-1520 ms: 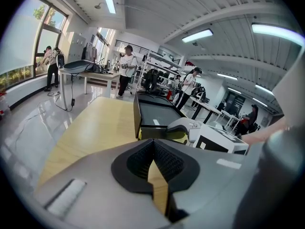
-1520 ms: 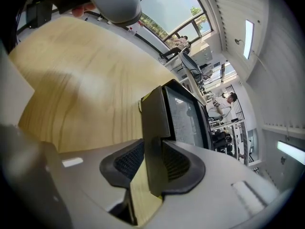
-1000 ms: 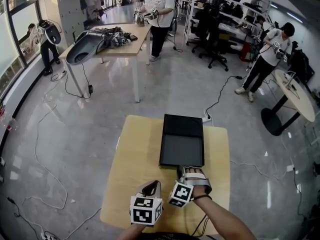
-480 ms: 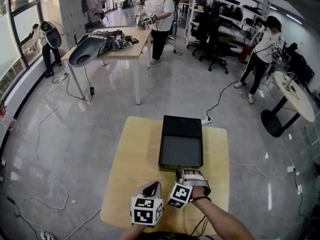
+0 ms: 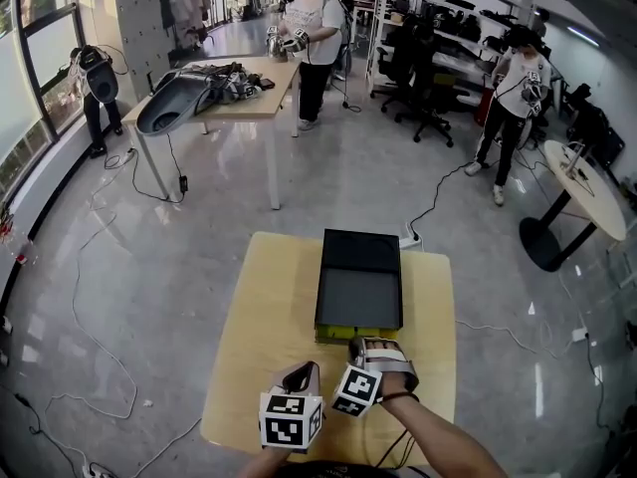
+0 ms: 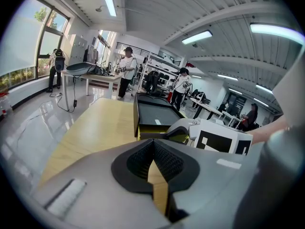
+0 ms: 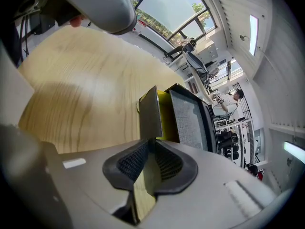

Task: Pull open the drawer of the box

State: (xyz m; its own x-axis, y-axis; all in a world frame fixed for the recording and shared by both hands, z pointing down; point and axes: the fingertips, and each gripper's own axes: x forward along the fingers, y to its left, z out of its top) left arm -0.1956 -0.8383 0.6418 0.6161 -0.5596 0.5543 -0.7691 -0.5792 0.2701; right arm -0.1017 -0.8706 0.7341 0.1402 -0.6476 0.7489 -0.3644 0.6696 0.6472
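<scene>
The drawer (image 5: 350, 335) now shows a yellow strip just outside the box (image 5: 360, 267), so opening has begun. The right hand-held gripper (image 5: 356, 347) apparently clamps its front. The left hand-held gripper (image 5: 303, 374) is closed and empty.

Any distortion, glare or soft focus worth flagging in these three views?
Head view: strong fisheye bending, even light, sheen on the floor, box sharp. Left gripper view: dark round vignette, left tool looms slightly soft up close, ceiling lamps blown out. Right gripper view: rolled sideways, window very bright, drawer at the right tool crisp.
</scene>
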